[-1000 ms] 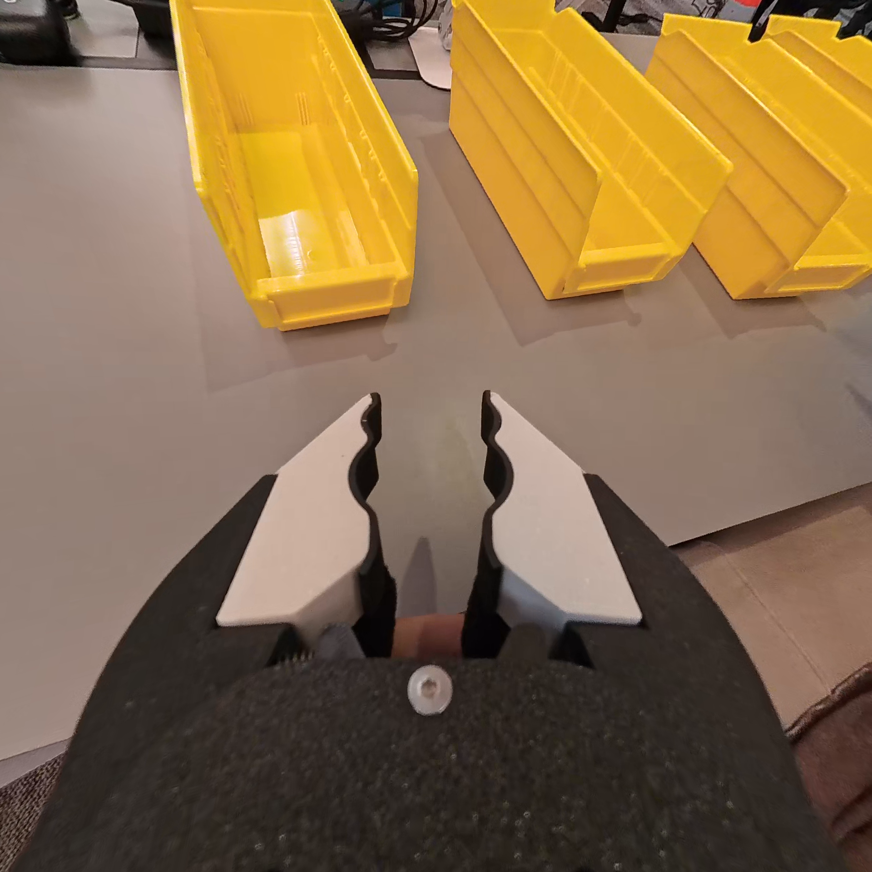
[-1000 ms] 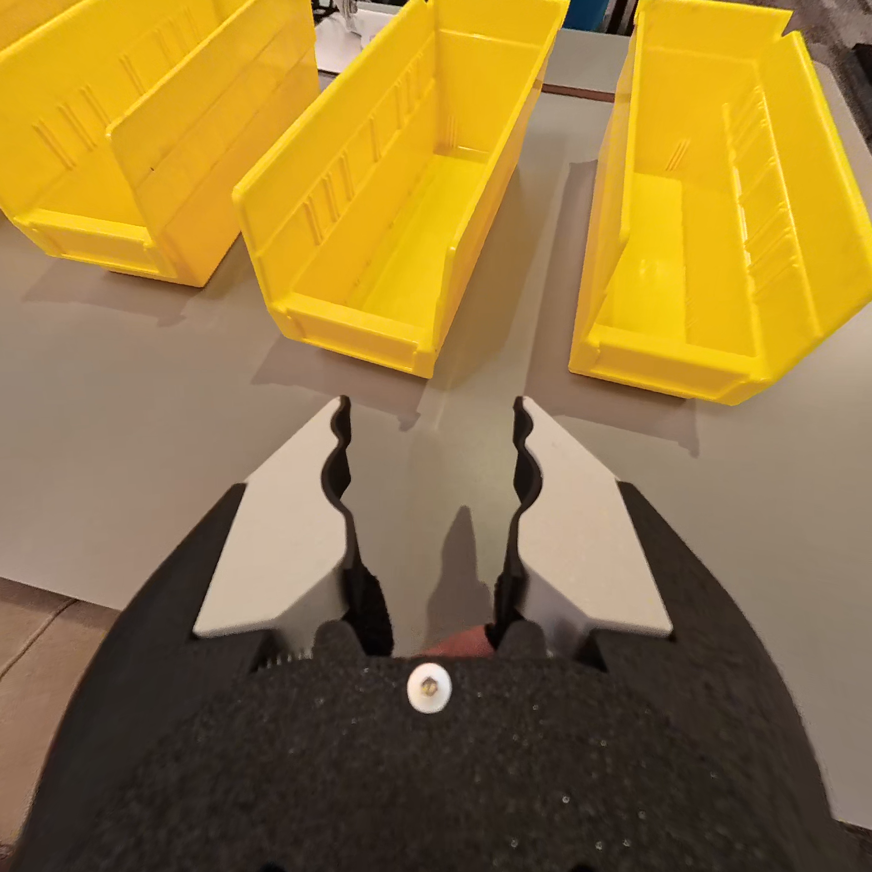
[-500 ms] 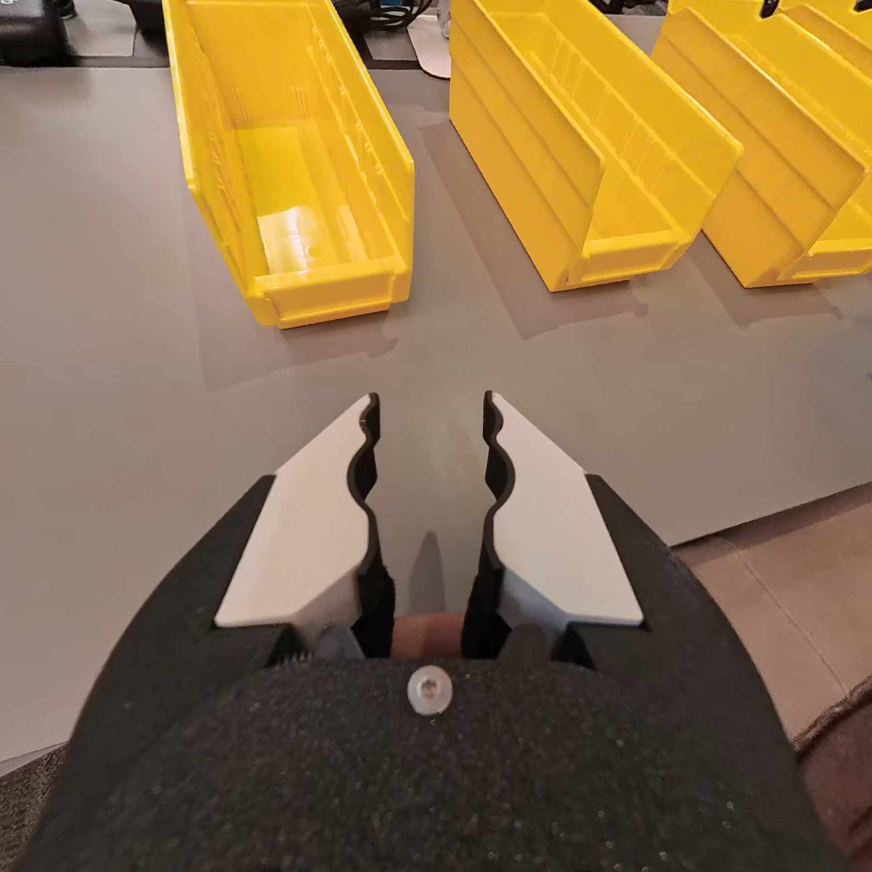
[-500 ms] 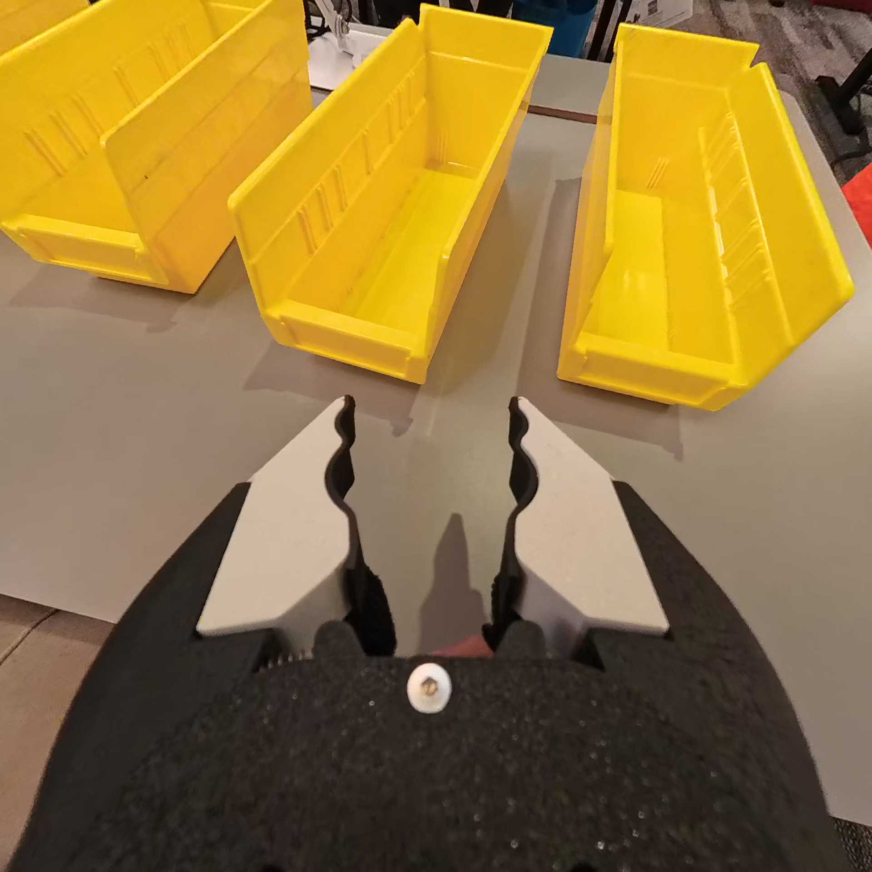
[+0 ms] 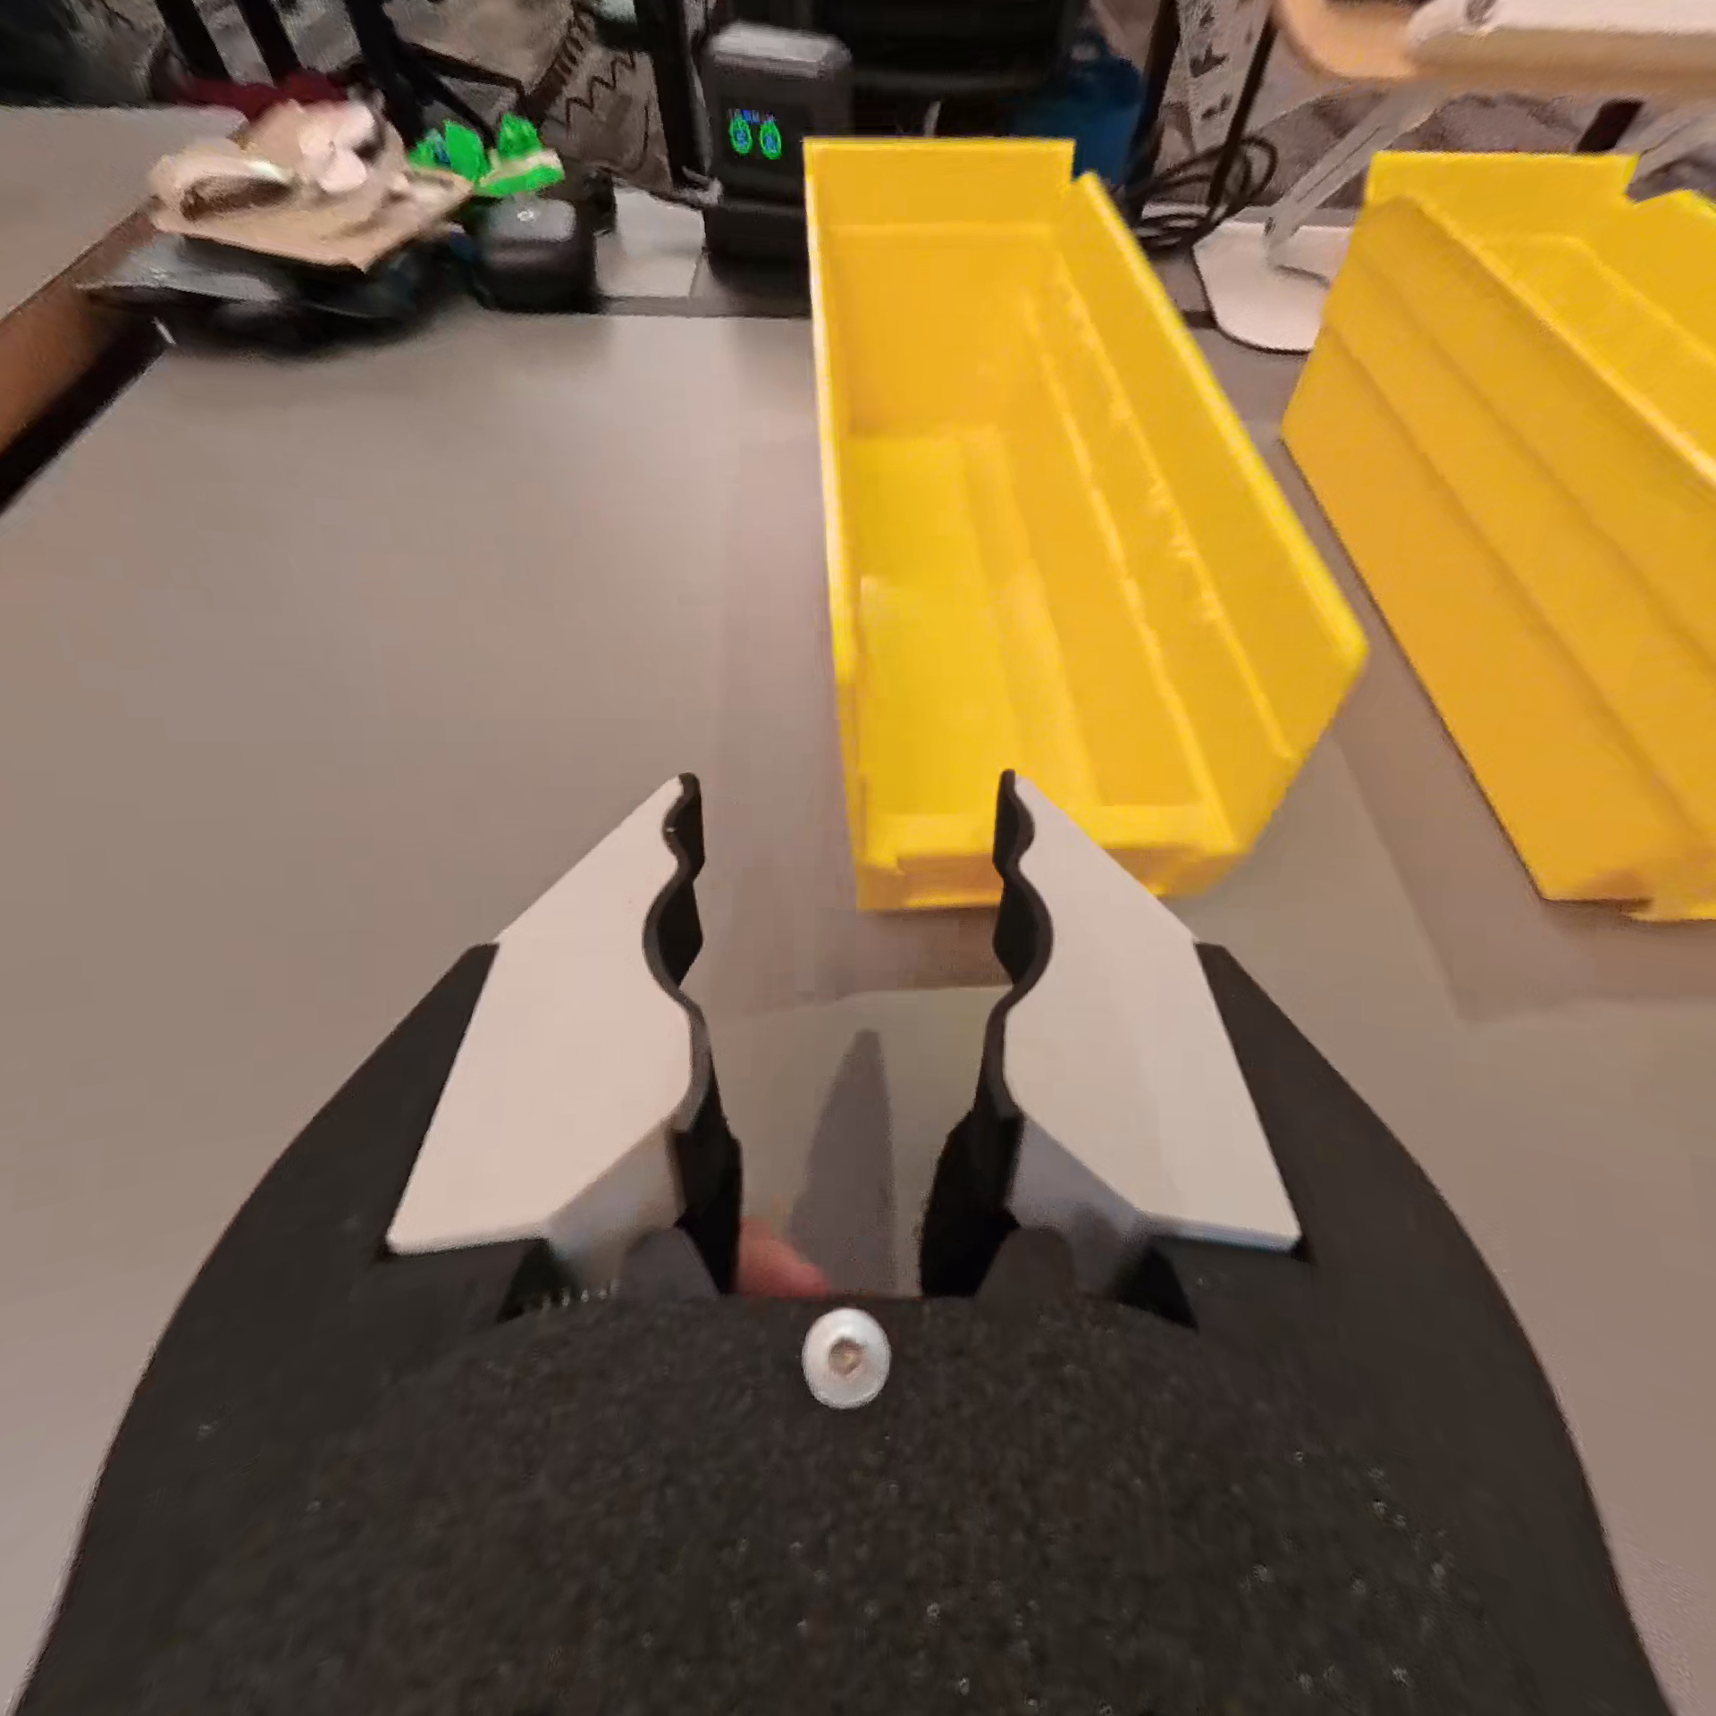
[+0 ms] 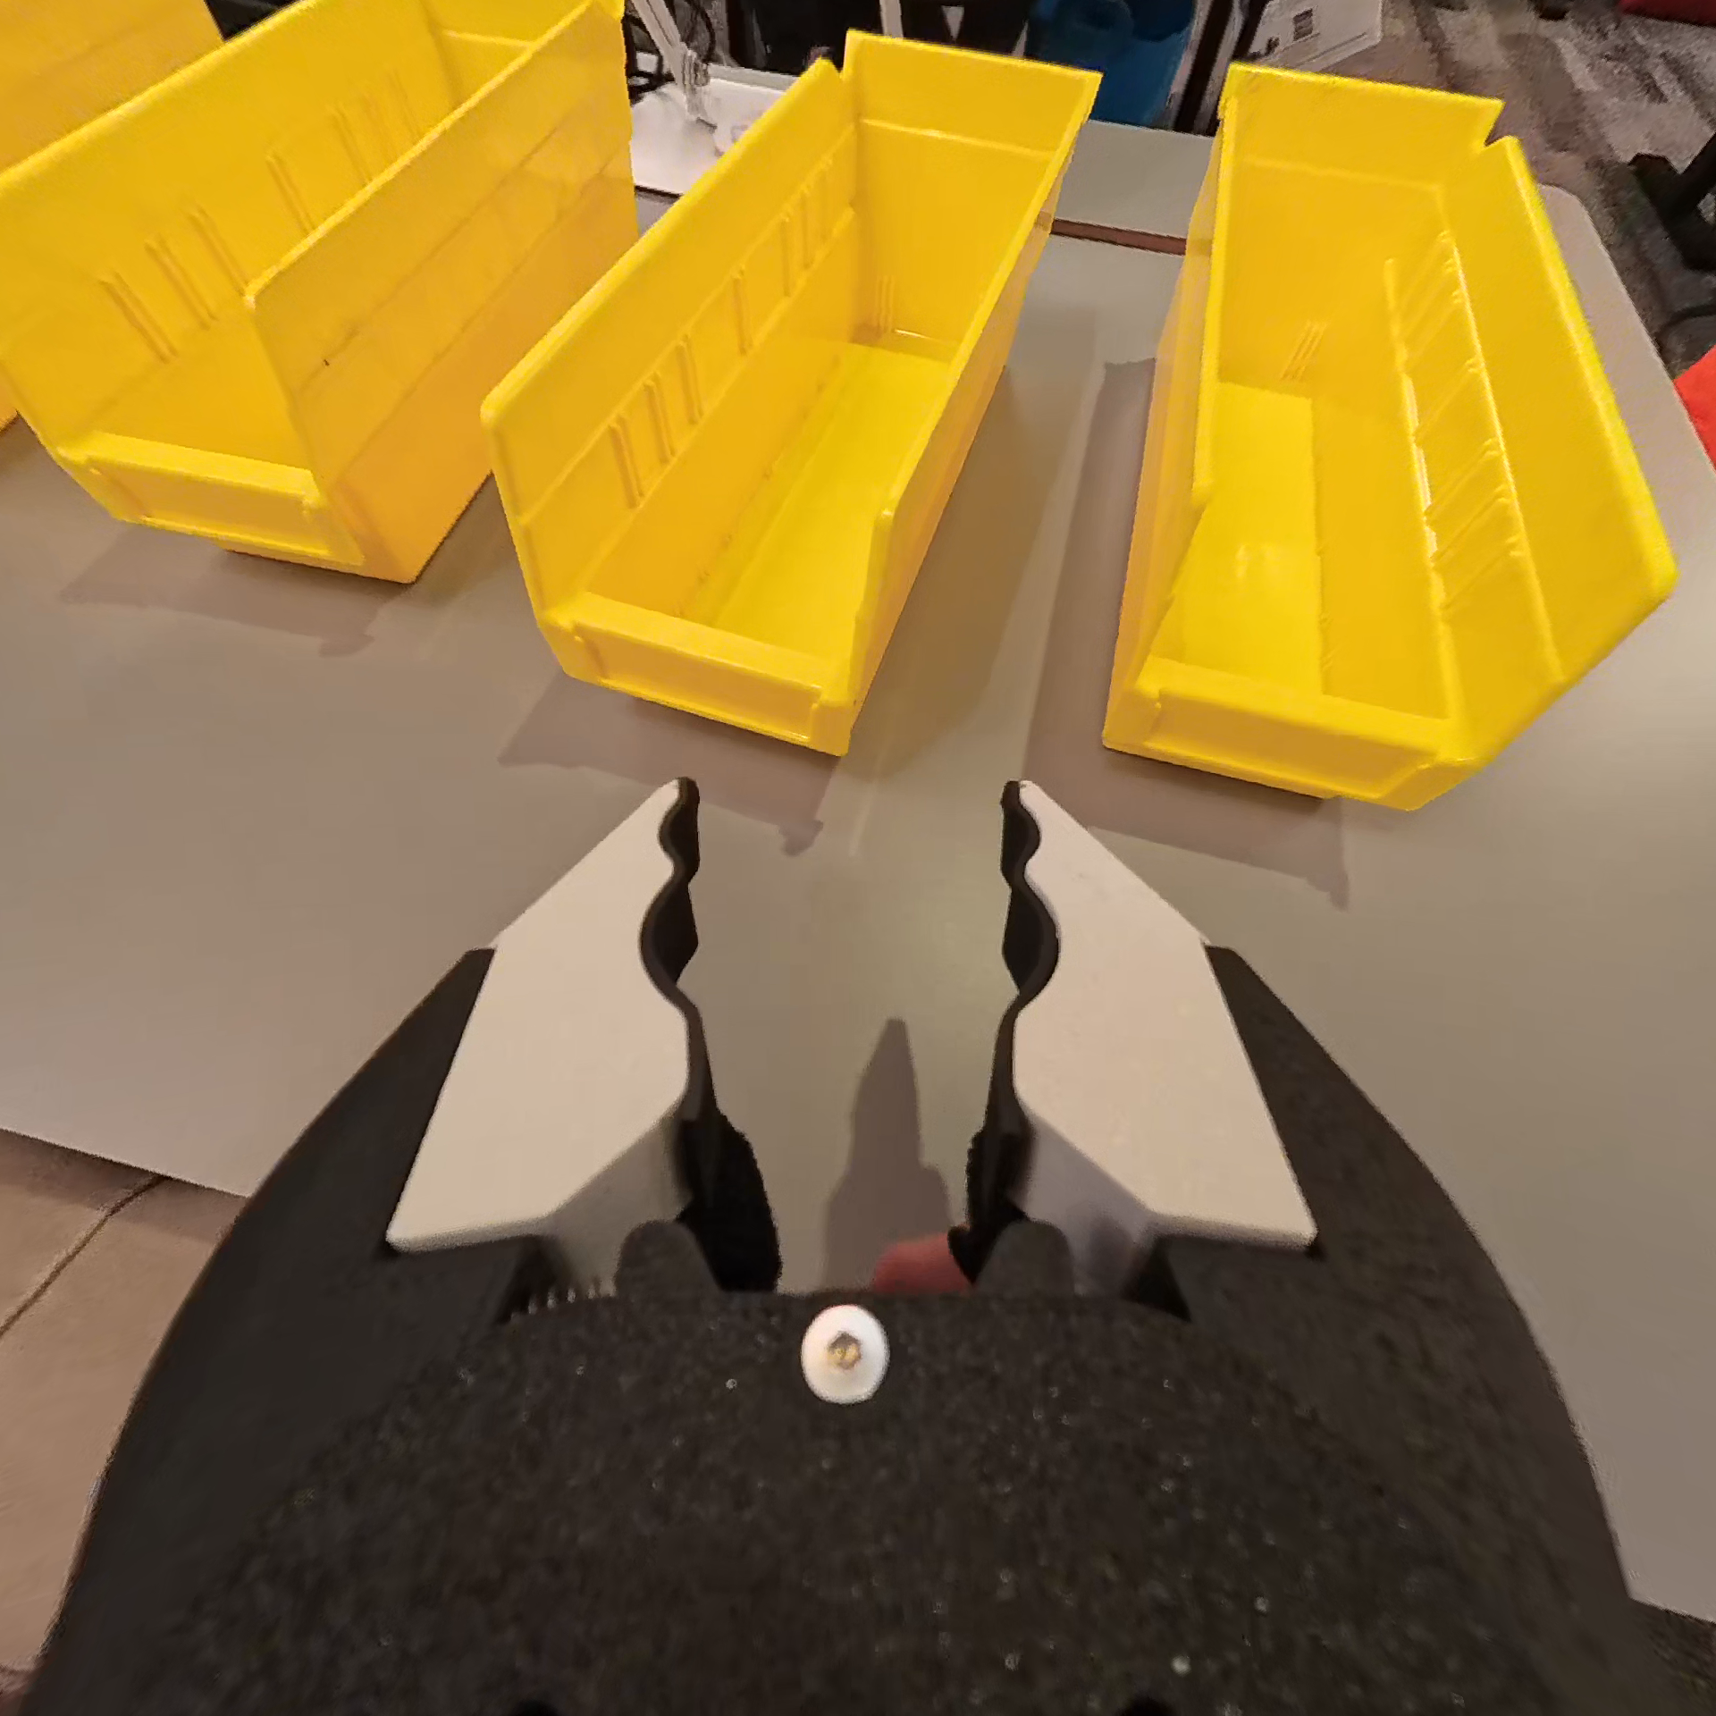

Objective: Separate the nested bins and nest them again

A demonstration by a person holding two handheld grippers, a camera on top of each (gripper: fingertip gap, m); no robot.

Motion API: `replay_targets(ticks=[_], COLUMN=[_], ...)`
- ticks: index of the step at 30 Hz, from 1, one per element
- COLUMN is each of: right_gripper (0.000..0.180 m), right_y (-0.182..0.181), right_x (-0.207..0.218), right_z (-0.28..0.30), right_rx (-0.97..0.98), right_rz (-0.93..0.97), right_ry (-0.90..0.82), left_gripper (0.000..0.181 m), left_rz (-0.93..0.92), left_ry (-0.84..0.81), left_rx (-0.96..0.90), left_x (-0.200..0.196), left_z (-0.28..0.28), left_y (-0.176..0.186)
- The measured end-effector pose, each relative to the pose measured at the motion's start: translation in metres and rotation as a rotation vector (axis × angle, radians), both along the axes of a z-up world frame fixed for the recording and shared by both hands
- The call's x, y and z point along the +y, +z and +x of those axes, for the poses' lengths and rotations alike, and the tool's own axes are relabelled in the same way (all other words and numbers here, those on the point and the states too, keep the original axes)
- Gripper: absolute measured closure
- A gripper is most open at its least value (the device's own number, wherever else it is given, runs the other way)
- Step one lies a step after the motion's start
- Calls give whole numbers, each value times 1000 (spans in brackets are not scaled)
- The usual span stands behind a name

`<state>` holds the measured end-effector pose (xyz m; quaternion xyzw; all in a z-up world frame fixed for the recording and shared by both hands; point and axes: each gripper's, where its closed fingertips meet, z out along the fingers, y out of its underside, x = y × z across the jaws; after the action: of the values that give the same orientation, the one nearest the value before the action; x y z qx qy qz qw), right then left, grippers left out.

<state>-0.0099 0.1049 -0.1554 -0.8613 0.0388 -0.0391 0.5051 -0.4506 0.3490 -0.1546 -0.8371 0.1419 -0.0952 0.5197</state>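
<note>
On grey table point(image 6: 279, 882): yellow bins point(image 6: 761, 483) apart in row; left tongs point(image 5: 847, 799), right tongs point(image 6: 850, 803) both agape, empty.

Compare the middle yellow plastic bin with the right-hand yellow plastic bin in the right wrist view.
The middle yellow plastic bin runs slantwise, its far end swung right; the right-hand yellow plastic bin runs nearly straight away from the camera. The middle bin's low front lip lies just ahead of the open right tool; the right-hand bin's front lies off to the right. Both are empty, upright, long and stand apart on the grey table.
</note>
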Motion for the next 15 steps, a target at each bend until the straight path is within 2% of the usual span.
replay_targets(ticks=[6,9,15], right_gripper=[114,114,114], right_y=[-1,-2,-1], right_x=[0,0,-2], right_z=[0,1,2], right_rx=[6,3,26], right_rz=[-2,-6,-2], right_ry=[5,5,3], left_gripper=[126,117,85], left_rz=[-119,-168,-376], left_ry=[-6,-12,-92], left_rx=[-52,10,158], left_x=[27,35,75], left_z=[12,16,36], left_y=[-18,-5,35])
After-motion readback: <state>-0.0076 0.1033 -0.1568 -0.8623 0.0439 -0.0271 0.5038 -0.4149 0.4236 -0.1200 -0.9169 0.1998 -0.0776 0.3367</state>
